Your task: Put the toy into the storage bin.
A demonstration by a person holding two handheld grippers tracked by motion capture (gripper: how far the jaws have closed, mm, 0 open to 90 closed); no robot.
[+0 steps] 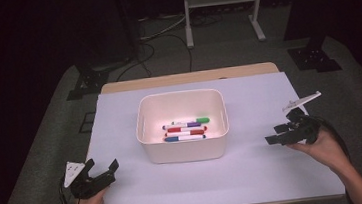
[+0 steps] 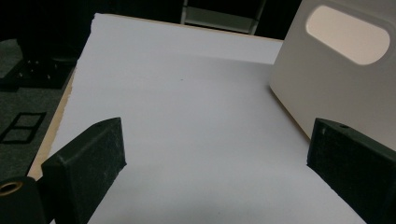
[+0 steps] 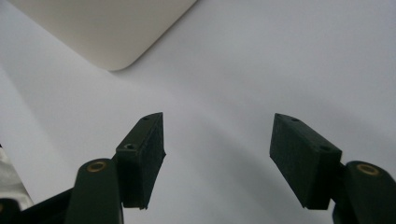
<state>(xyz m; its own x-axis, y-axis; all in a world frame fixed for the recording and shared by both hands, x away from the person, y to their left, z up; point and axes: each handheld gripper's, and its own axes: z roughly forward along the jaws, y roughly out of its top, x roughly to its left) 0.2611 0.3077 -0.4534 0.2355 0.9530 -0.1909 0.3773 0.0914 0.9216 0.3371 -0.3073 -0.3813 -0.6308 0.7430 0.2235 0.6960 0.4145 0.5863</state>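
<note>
In the centre of the high view the white bin (image 1: 182,127) holds four markers (image 1: 185,130), while the left gripper (image 1: 101,171) at lower left and the right gripper (image 1: 276,134) at right are both wide open, holding nothing, above the white sheet (image 1: 256,170).

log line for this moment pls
left tool: open, empty | right tool: open, empty | markers: in bin | both tools beside bin
</note>
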